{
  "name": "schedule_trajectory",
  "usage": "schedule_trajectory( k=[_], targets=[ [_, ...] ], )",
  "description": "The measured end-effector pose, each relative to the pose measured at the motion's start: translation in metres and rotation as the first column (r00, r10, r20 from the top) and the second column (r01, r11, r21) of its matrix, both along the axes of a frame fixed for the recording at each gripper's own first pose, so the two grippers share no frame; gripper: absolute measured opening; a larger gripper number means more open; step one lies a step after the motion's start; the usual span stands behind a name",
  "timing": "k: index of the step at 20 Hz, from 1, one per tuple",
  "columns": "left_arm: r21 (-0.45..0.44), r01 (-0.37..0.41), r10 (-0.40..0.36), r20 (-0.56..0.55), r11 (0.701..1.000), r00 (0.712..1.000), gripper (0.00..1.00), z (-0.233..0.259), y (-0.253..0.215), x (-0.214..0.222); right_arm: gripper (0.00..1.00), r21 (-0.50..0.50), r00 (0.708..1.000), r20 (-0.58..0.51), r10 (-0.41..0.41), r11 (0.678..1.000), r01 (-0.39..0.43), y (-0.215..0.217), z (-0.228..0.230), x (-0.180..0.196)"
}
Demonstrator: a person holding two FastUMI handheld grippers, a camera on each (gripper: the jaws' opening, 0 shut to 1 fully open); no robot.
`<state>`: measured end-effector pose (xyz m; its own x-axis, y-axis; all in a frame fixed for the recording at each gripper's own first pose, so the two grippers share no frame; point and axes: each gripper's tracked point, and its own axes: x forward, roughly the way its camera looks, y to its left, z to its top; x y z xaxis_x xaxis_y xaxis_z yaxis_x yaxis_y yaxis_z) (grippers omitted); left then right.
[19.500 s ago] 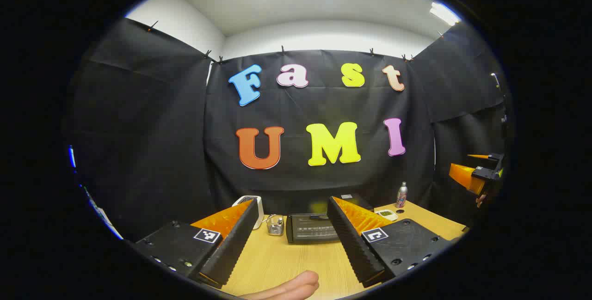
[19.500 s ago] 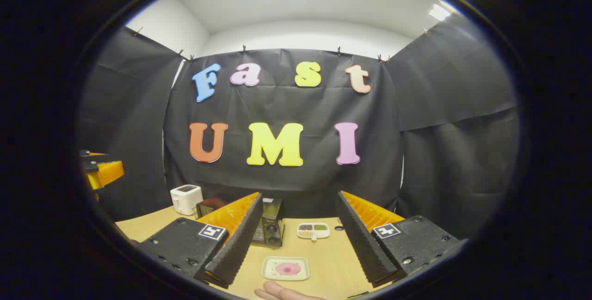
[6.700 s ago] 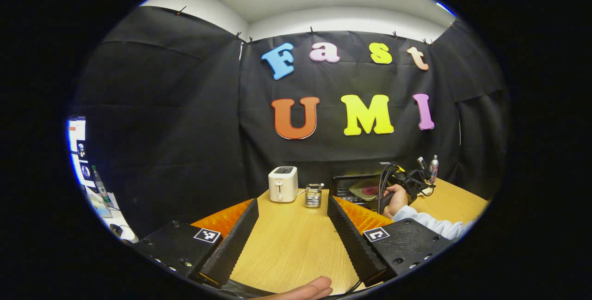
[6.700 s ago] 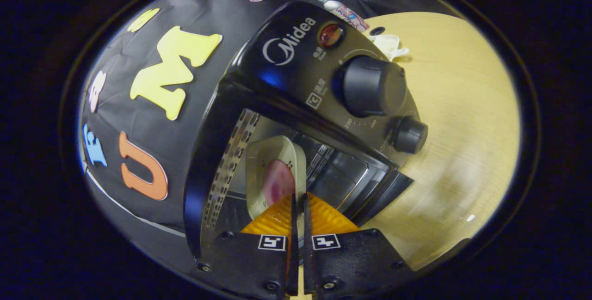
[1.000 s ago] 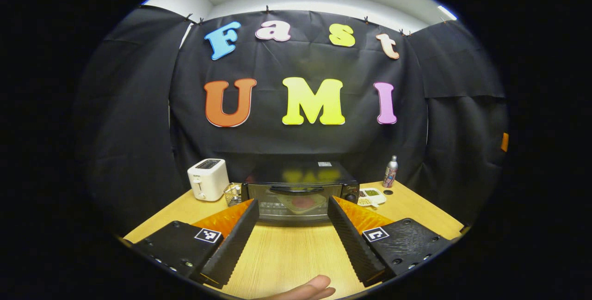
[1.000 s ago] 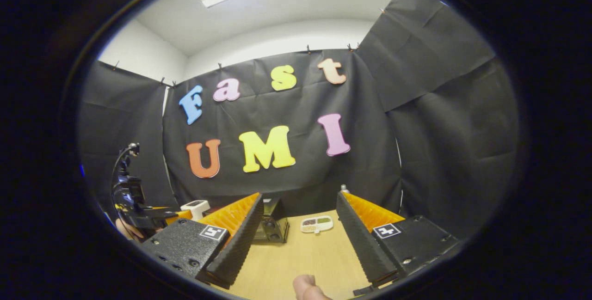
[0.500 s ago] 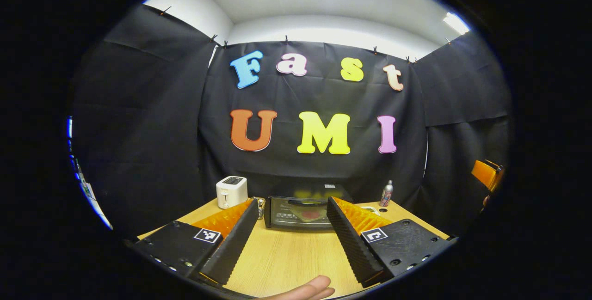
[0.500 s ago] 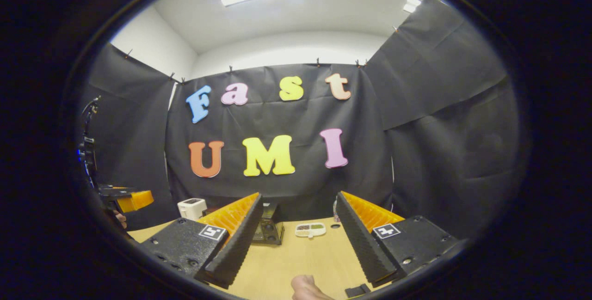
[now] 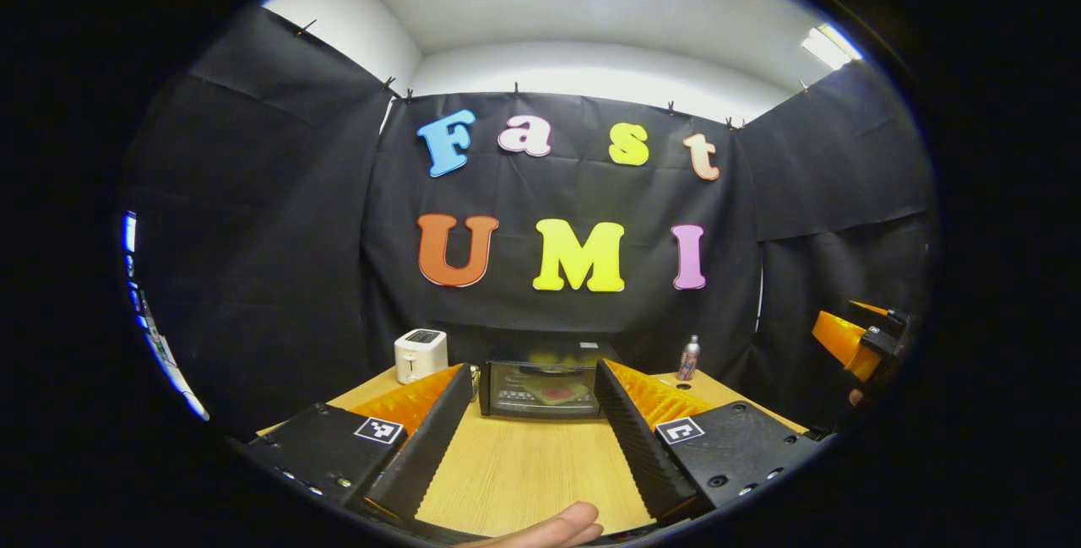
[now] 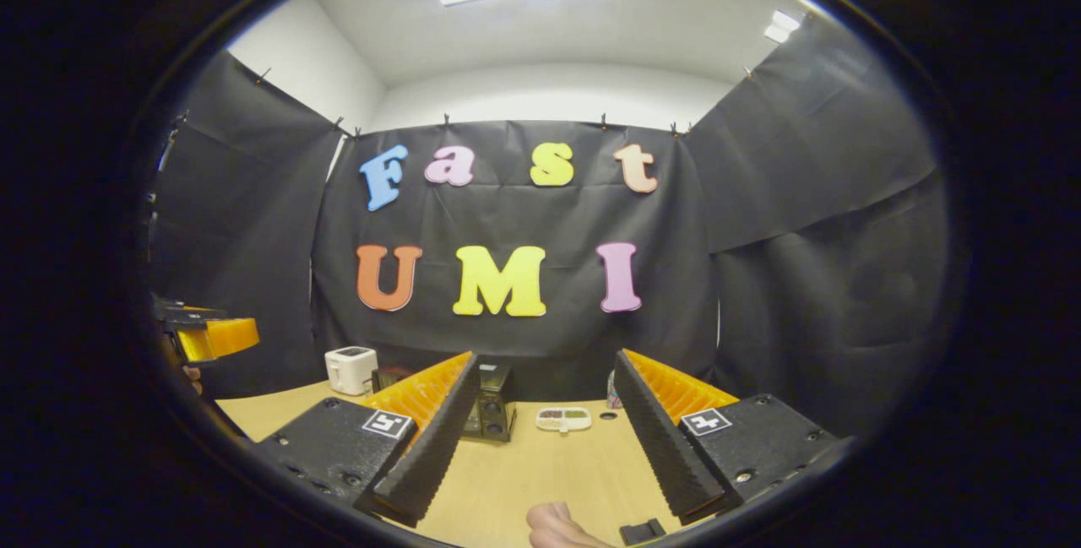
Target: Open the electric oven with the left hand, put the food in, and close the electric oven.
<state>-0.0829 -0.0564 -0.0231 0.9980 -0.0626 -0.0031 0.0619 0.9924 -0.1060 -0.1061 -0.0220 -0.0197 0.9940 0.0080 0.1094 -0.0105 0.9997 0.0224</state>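
Note:
The black electric oven [image 9: 540,390] stands at the back of the wooden table [image 9: 524,472] with its door shut. Through the glass I see the plate with pink food [image 9: 555,395] inside. In the left gripper view my left gripper [image 9: 525,438] is open, empty, held well back from the oven. The right gripper [image 9: 853,337] shows at the far right edge there. In the right gripper view my right gripper [image 10: 545,434] is open and empty above the table. The oven's knob end [image 10: 490,413] peeks out beside its left finger. The left gripper [image 10: 207,337] sits at the left edge.
A white toaster [image 9: 420,355] stands left of the oven, with a small wire basket beside it. A bottle [image 9: 689,359] stands right of the oven. A white divided dish [image 10: 563,419] with seeds lies on the table. A fingertip [image 9: 549,529] shows at the bottom.
Both grippers have drawn back and lifted slightly from the table. The oven looks smaller and farther than a second ago; its door stays shut with the plate inside.

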Motion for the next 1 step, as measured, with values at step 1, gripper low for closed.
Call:
schedule_trajectory(
  k=[1],
  targets=[
    [0.006,0.007,-0.007,0.005,1.0,1.0,0.93,0.0016,-0.0025,-0.0018,0.96,-0.005,1.0,0.007,0.001,1.0,-0.001,0.0005,0.002,-0.0014]
  ],
)
